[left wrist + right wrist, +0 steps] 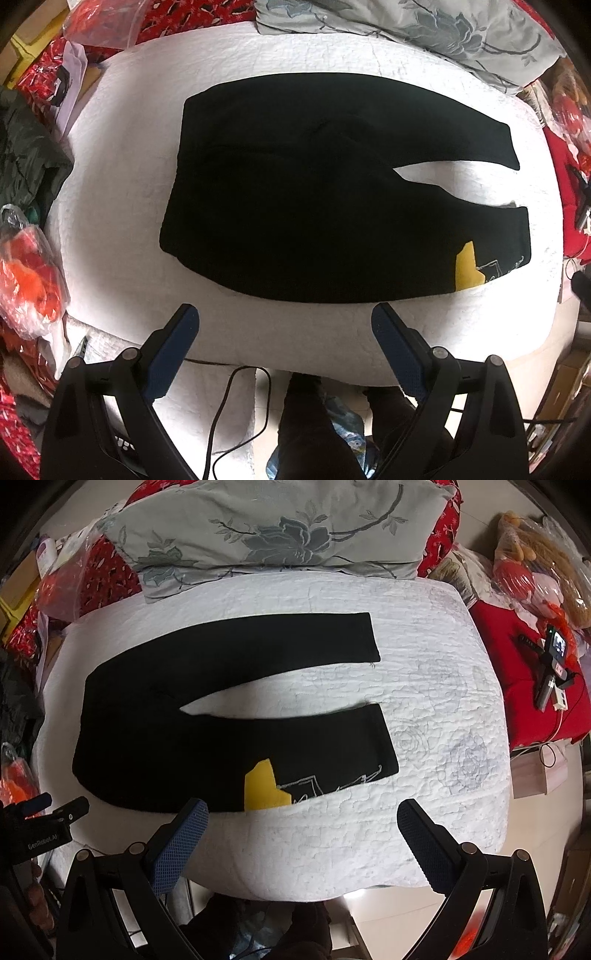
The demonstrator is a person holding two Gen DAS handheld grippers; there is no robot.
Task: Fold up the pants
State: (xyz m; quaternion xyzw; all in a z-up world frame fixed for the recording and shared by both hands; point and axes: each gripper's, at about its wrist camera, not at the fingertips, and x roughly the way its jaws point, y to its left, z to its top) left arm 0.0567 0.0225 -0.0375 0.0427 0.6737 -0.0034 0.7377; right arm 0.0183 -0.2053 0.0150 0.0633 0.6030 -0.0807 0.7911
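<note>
**A:** Where are the pants?

**B:** The black pants (295,206) lie flat on the white quilted pad (122,177), waistband toward the left, both legs running right with a wedge of pad showing between them. The near leg carries a yellow patch (468,271) and some pale line stitching by the cuff.

**A:** And the grippers?

**B:** The left gripper (286,325) hangs just short of the pants' near edge, its blue-padded fingers (173,354) spread wide with nothing between them. The right gripper (303,819) is spread the same way — its left fingertip sits right at the hem beside the yellow patch, though I cannot tell whether it touches the cloth.

**A:** What does each view add?

**B:** The left wrist view centres on the waist and seat, and shows a black cable (225,406) looping below the pad's front edge, plus the person's dark-clad legs (314,424). The right wrist view shows both cuffs in full — the far cuff (369,638) and near cuff (384,734) well apart — and faint rose quilting on the bare pad. It also catches the left gripper's body at its left edge, a grey floral pillow (280,531) behind the pad, and a small camera on a stand (552,661) lying on red cloth (509,686) to the right.
</note>
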